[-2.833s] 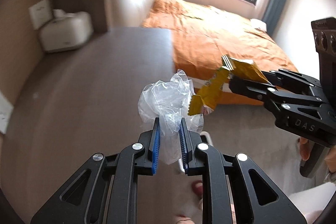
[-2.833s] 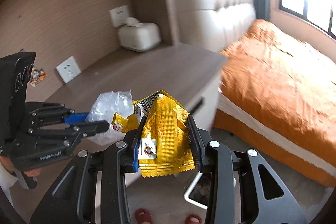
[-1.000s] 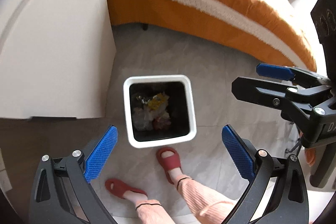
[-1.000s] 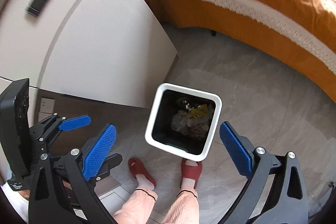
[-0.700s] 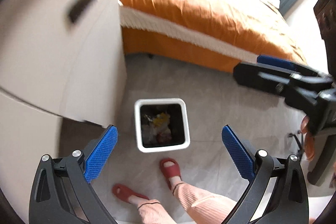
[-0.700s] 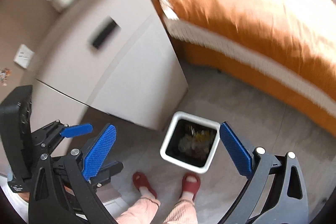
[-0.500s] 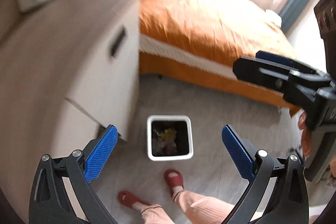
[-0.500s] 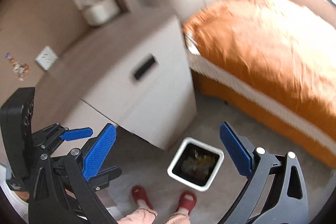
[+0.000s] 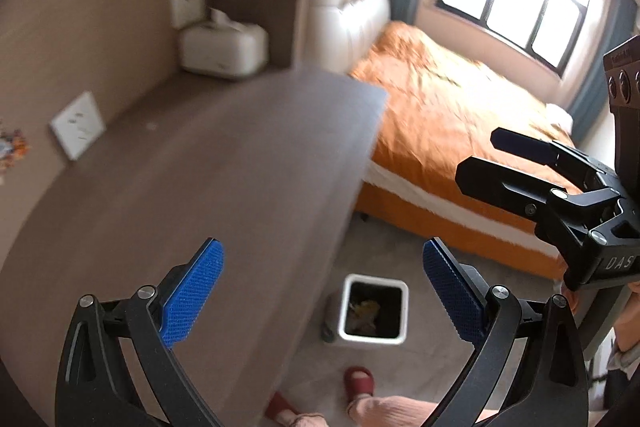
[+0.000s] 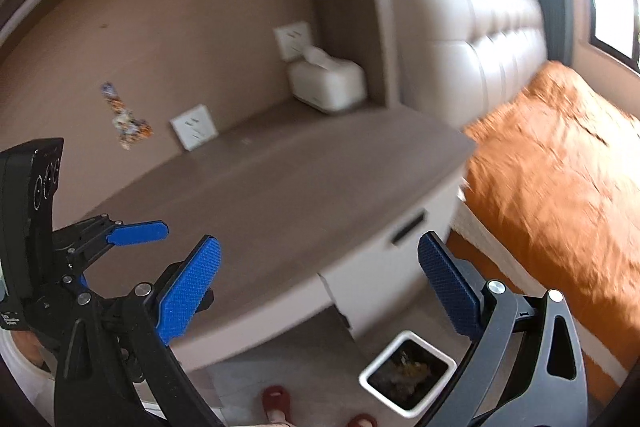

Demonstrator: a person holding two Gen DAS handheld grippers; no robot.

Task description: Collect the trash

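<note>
Both grippers are open and hold nothing. In the left wrist view my left gripper (image 9: 322, 291) spreads its blue pads above the table's corner, and the white square bin (image 9: 376, 279) stands on the floor below them. Crumpled trash (image 9: 365, 309), part of it yellow, lies inside. My right gripper (image 9: 480, 155) hovers at the right, in front of the bed. In the right wrist view my right gripper (image 10: 318, 289) hangs over the table's front edge, with the bin (image 10: 370, 378) and its trash (image 10: 408, 371) low between its fingers. My left gripper (image 10: 160, 259) sits at the left.
The brown tabletop (image 9: 220, 167) carries a white tissue box (image 9: 222, 47) at the back, below wall sockets. An orange-covered bed (image 9: 440, 107) fills the right side. The person's feet in red slippers (image 9: 358, 379) stand just before the bin. A drawer handle (image 10: 408, 233) shows under the tabletop.
Earlier the left gripper held a clear plastic bag and the right a yellow wrapper; both are now open and the trash lies in the bin. Both views have swung up from the bin to the tabletop.
</note>
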